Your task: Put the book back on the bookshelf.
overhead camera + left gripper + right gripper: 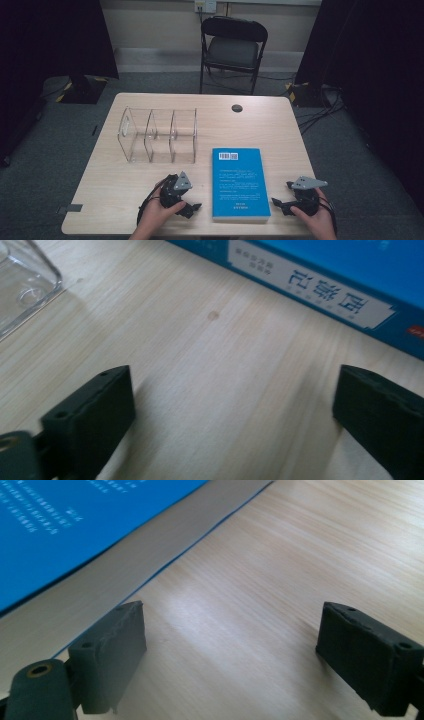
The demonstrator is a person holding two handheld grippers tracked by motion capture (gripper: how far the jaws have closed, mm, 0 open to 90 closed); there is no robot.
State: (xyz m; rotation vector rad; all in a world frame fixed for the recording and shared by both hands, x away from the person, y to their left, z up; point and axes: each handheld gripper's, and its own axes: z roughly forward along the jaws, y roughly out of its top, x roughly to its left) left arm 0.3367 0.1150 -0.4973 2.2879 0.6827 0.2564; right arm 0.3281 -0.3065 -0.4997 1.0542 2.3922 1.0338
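Nearest to the person, the two hands are holding the grippers low over the front of the tabletop (125, 200), one on each side of a blue book (240, 184). The left gripper (192, 208) is sitting just beside the book's spine and the right gripper (278, 205) just beside its page edge. Both are showing jaws spread wide, with nothing between them except bare wood, and neither is touching the book.

The book is lying flat, back cover up, and its near edge is resting very close to the front edge of the tabletop. This is probably the main risk: if the jaws are pushing the book toward the person while trying to get under it, it may slide off the front. A flat book also gives little to bite on, so the jaws may slip over the cover or close only on some pages and bend them.

Farther back, a clear acrylic divider rack (157, 135) is standing to the left, near the book's far left corner, so lifting the book there needs care not to knock it. To the right and behind the book the tabletop is open. A black folding chair (233, 47) is standing behind the table.
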